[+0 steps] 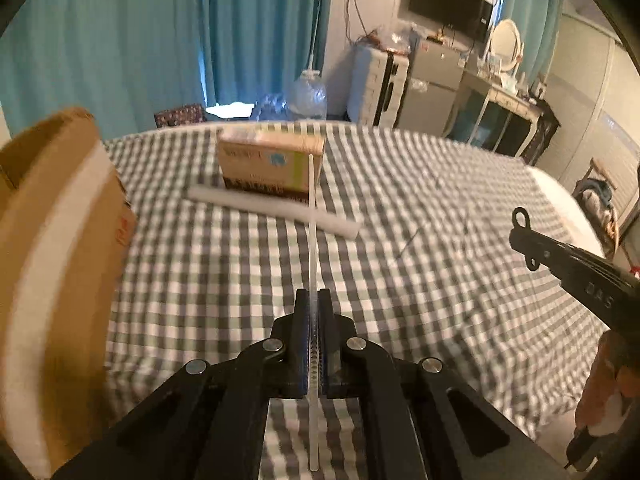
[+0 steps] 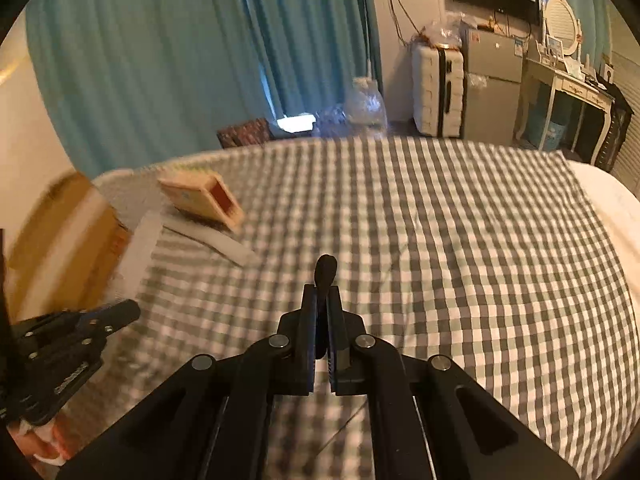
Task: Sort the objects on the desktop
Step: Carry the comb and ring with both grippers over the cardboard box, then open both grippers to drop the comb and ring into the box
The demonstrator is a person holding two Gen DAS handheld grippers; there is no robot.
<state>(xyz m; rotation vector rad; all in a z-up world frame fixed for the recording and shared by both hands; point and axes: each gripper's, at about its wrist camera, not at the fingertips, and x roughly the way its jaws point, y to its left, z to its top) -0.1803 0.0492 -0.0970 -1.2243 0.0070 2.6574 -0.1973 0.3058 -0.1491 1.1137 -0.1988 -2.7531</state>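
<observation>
The left gripper (image 1: 313, 300) has its jaws closed on a thin translucent white strip (image 1: 312, 216), pinched flat between the pads. The strip runs forward past the tips and back under the gripper body, held up off the checked cloth (image 1: 440, 240).

The right gripper (image 2: 322, 294) also has its jaws pressed together, clamping a small black object (image 2: 325, 270) whose rounded end sticks out just beyond the tips. What the object is cannot be told from here. In the left wrist view the same gripper (image 1: 524, 236) comes in from the right edge, above the cloth, with a looped black end at its tip.

Ahead of the left gripper, a white foam stick (image 1: 272, 210) lies slantwise on the cloth, touching or just in front of a small tan carton (image 1: 270, 162) that stands behind it. A large cardboard box (image 1: 52, 240) with a white foam band stands at the left edge, close beside the left gripper.

The middle and right of the cloth are bare, giving broad room. The cloth's far edge curves off toward teal curtains (image 1: 120, 40); its right edge drops off near furniture.
</observation>
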